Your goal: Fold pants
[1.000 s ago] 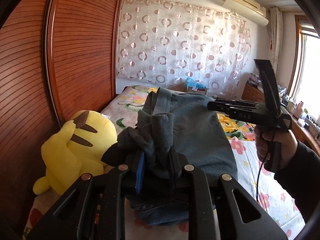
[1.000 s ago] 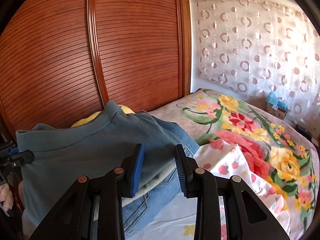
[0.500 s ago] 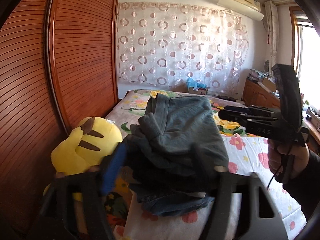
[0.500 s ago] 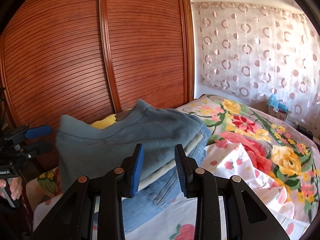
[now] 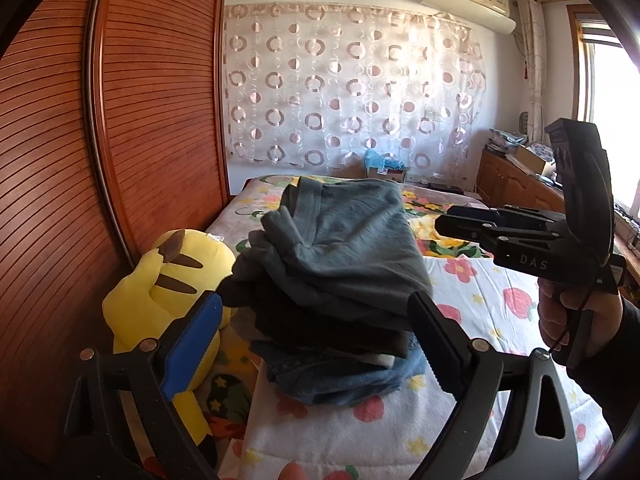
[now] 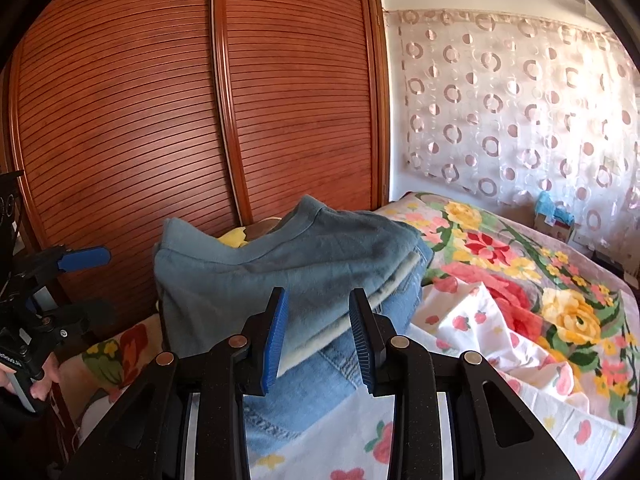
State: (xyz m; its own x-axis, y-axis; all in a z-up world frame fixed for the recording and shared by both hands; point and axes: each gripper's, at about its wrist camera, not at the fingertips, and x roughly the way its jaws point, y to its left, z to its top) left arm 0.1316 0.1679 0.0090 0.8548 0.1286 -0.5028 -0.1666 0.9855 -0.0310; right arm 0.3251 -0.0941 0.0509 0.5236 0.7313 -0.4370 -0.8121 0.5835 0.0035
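Left gripper (image 5: 316, 344) with jaws just opened wide, clear of grey-blue folded pants (image 5: 344, 248) topping a clothes stack on a floral bed (image 5: 500, 304), yellow plush toy (image 5: 168, 292) at left, right gripper (image 5: 444, 224) hand-held at right.

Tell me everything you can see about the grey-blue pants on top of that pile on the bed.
The grey-blue pants are soft, fleecy-looking fabric, folded into a rough rectangle with a ribbed waistband along one edge. They lie on top of a stack of folded clothes, with a cream layer and blue jeans beneath, on the floral bedspread. One corner is bunched and rumpled beside the yellow plush toy. The left gripper, its jaws just opened wide, stands clear of them; nothing grips them.
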